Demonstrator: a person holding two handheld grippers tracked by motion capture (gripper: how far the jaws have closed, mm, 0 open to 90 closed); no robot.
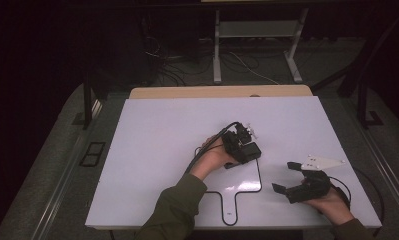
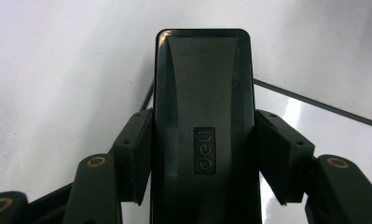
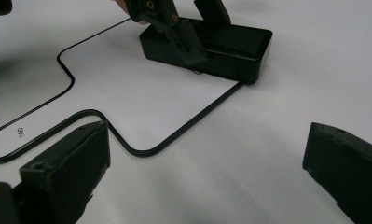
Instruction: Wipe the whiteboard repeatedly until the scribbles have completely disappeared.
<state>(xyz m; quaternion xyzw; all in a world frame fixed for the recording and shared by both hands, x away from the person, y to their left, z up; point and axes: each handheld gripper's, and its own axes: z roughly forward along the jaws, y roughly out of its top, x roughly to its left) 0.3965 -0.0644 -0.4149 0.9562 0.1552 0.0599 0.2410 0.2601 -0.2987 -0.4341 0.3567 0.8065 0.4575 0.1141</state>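
From above, your left gripper (image 1: 245, 148) clamps the black stapler (image 1: 248, 151) at mid-table, on the board's (image 1: 244, 179) far right corner; your right gripper (image 1: 289, 176) rests near right, spread and holding nothing. A sideways tug could drag the board.

Along the left gripper (image 2: 202, 158), the pads (image 2: 134, 156) pinch the stapler (image 2: 204, 107) by its smooth sides, well back from its tip, so it may slip or swing.

From the right gripper (image 3: 207, 168), the stapler (image 3: 230, 49) overhangs the board's (image 3: 141, 112) rim (image 3: 193, 120); setting it down there could leave it rocking.
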